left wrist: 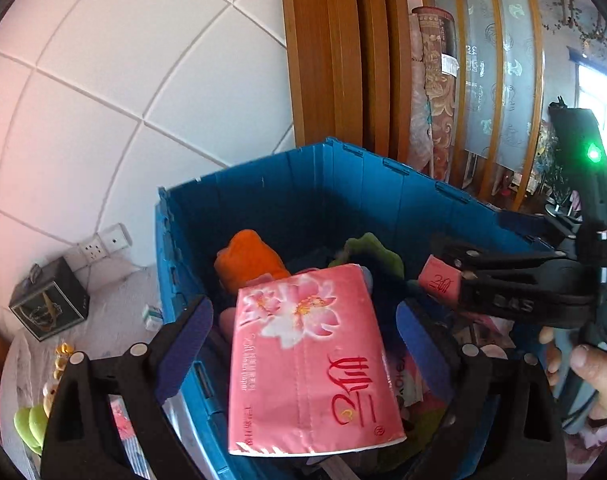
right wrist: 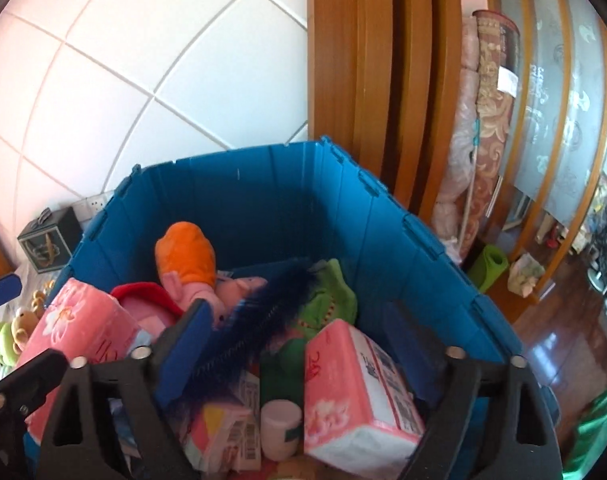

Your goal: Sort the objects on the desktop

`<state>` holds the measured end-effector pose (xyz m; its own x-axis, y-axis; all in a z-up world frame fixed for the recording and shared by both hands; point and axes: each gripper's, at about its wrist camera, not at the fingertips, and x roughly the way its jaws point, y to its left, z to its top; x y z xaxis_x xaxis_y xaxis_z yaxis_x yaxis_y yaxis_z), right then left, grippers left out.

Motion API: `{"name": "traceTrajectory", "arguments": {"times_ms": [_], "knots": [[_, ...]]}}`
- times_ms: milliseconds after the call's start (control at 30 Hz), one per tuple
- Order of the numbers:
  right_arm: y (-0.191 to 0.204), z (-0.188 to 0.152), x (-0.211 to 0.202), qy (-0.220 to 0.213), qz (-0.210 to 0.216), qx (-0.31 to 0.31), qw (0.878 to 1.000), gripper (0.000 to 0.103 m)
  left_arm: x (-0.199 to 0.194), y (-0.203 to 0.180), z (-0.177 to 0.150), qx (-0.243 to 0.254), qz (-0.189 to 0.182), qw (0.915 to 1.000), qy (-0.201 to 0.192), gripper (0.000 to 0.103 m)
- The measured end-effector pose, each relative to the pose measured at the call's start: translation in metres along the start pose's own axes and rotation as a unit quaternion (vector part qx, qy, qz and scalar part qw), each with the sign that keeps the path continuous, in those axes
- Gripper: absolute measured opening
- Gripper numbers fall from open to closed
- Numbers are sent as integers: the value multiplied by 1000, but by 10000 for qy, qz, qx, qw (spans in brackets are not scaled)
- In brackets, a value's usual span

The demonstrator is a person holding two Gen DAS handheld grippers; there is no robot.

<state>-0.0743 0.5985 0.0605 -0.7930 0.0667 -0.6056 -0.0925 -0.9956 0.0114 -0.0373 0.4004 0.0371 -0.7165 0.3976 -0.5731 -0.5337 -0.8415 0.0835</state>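
A blue folding crate (left wrist: 263, 200) (right wrist: 263, 184) stands right in front of both grippers. My left gripper (left wrist: 303, 308) is open above it; a pink tissue pack (left wrist: 311, 360) (right wrist: 75, 328) hangs tilted between its fingers, with a gap showing beside the left pad (left wrist: 183, 348). My right gripper (right wrist: 299, 308) (left wrist: 455, 276) is open wide over the crate. A second pink tissue pack (right wrist: 359, 392) (left wrist: 439, 280) lies below its fingers on the pile, apart from the left pad. The crate holds an orange plush (right wrist: 187, 252), a pink pig plush (right wrist: 231, 288), a green plush (right wrist: 327, 292) and a blue feather duster (right wrist: 255, 320).
A white jar (right wrist: 281, 428) and barcoded boxes (right wrist: 231, 440) lie at the crate's near end. Left of the crate, on the table, are a dark box (left wrist: 49, 300), wall sockets (left wrist: 103, 244) and small toys (left wrist: 31, 428). Behind the crate are a wooden door frame (right wrist: 343, 80) and rolled rugs (right wrist: 487, 120).
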Motion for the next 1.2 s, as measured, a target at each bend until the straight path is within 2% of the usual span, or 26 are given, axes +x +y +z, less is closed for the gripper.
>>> {"name": "traceTrajectory", "arguments": {"times_ms": [67,300,433,667,833,1000,1200], "knots": [[0,-2,-10,-98,-38,-7,9999,103,-7,2,-2,-12,83,9999,-127,94],[10,-25,-50,-316,-205,-69,9993,103,-38,15,-19,-126,54,9981,-606,94],[20,-43,-70,-436,-151,-15,9989,103,-45,20,-27,-268,-113,9982,-530,94],[28,-64,-79,-397,-401,148,9983,103,-51,22,-38,-323,-62,9984,-451,94],[29,-70,-78,-301,-540,182,9979,103,-56,20,-41,-306,-91,9985,-453,94],[32,-73,-82,-405,-721,104,9965,103,-57,18,-41,-299,-164,9984,-447,94],[32,-76,-82,-372,-710,80,9967,103,-57,15,-42,-284,-166,9986,-414,94]]}}
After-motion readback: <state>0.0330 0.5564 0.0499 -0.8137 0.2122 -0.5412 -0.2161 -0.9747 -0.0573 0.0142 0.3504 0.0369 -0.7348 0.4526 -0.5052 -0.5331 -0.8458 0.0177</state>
